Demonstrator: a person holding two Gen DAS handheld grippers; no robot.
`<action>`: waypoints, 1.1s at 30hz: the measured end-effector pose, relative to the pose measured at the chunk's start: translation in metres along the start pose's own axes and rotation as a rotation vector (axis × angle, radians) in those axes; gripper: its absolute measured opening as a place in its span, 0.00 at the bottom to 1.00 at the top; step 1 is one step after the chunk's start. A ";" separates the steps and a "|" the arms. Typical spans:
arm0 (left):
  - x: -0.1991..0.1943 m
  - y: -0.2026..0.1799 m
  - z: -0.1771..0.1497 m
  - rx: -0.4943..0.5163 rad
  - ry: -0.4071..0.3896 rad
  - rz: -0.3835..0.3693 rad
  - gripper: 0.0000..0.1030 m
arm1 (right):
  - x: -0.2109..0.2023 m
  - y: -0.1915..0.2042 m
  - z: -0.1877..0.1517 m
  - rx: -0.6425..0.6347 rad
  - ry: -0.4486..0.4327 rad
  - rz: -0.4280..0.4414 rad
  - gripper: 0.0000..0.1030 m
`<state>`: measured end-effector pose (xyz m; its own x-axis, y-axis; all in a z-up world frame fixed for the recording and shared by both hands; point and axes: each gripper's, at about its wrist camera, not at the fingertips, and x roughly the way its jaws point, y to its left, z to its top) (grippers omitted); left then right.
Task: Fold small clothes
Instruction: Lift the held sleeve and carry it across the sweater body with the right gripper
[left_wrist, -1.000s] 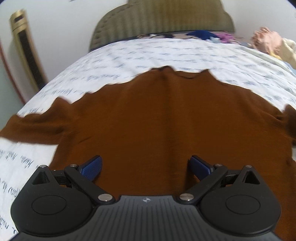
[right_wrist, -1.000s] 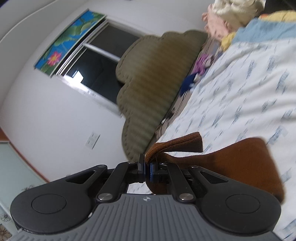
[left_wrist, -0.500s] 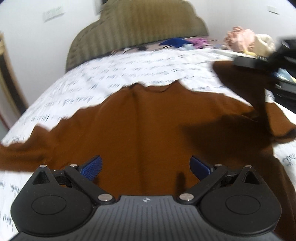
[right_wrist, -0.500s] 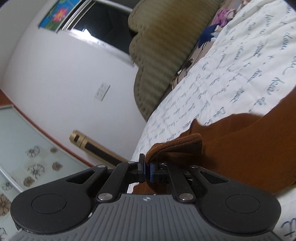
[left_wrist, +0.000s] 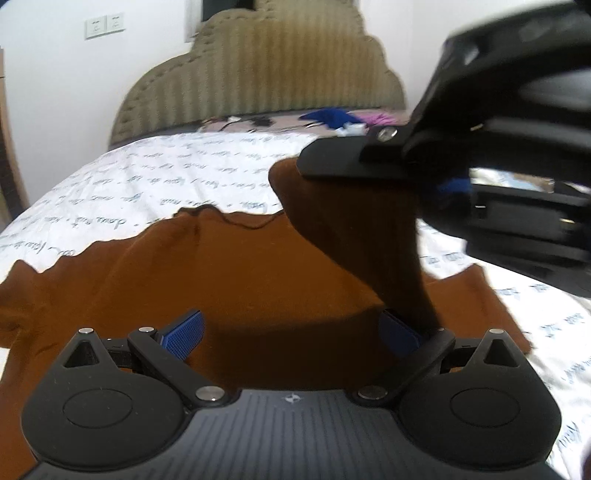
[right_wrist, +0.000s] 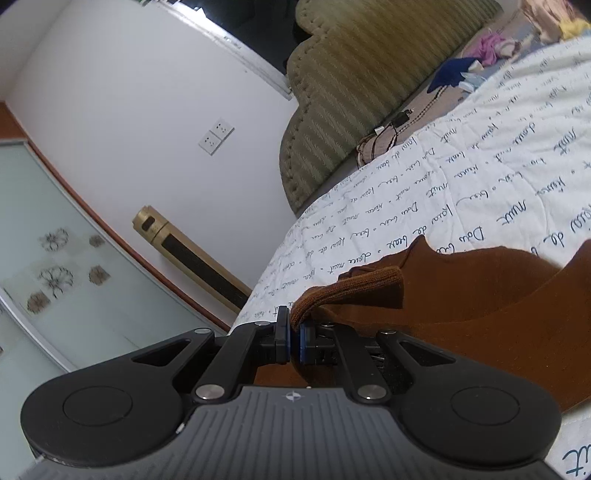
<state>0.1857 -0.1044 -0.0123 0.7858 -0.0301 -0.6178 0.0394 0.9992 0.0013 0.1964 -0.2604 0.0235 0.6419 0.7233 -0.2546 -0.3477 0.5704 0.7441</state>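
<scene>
Brown sweater on the bed, one sleeve lifted over its middle

The brown sweater (left_wrist: 229, 280) lies flat on the bed (left_wrist: 155, 173), chest up, with its neck toward the headboard (left_wrist: 258, 74) and its length running from the camera to that neck. The right tongs (right_wrist: 293, 334) are pinched tight on the ribbed cuff (right_wrist: 354, 291) of one sleeve, and in the left view that sleeve hangs from them above the right half of the sweater. It likely needs to go down across the chest, toward the other sleeve lying out flat on the left. The left tongs (left_wrist: 291, 332) are spread wide and hold nothing; they hover low over the near part of the sweater. The bed has a white cover with blue writing. More small clothes (left_wrist: 332, 116) sit by the headboard, and behind it is a white wall with sockets (left_wrist: 105, 24).
</scene>
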 end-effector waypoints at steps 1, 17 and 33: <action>0.005 0.000 0.002 0.001 0.013 0.017 0.98 | 0.000 0.002 -0.001 -0.001 0.001 0.005 0.09; -0.009 0.004 -0.019 -0.106 -0.093 0.062 0.98 | -0.002 0.003 0.001 0.034 -0.042 0.019 0.09; -0.005 0.126 -0.013 -0.267 -0.036 0.184 0.98 | 0.081 0.068 0.000 -0.099 0.155 0.024 0.09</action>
<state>0.1783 0.0221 -0.0190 0.7859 0.1555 -0.5985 -0.2650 0.9592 -0.0988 0.2248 -0.1633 0.0537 0.5224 0.7840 -0.3354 -0.4320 0.5824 0.6886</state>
